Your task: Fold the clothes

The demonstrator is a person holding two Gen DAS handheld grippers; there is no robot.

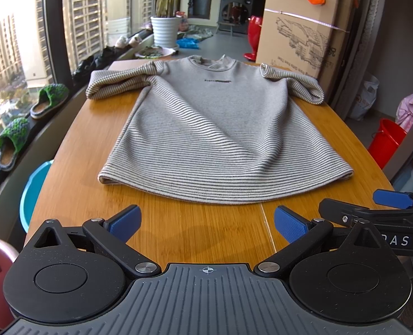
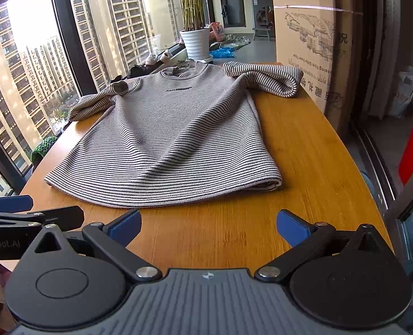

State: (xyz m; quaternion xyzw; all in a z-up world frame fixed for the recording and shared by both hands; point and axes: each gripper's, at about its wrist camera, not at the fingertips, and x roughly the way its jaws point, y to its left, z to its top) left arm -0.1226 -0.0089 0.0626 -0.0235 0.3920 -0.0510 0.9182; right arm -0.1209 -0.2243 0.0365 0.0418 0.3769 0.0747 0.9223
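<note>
Striped shirt point(image 1: 206, 128) lies flat on the wooden table point(image 1: 75, 173). Both the left gripper point(image 1: 206, 223) and right gripper point(image 2: 207, 227) hang wide, empty. Only the left view shows two green slippers point(image 1: 48, 100), perhaps knitted.

"nRobot.AI" on left claw point(image 2: 8, 244)

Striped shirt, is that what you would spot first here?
Yes, the striped shirt lies flat in the middle of the wooden table, collar away from us. Both open grippers, left gripper and right gripper, hover near its hem. A tall cardboard box stands behind.
</note>
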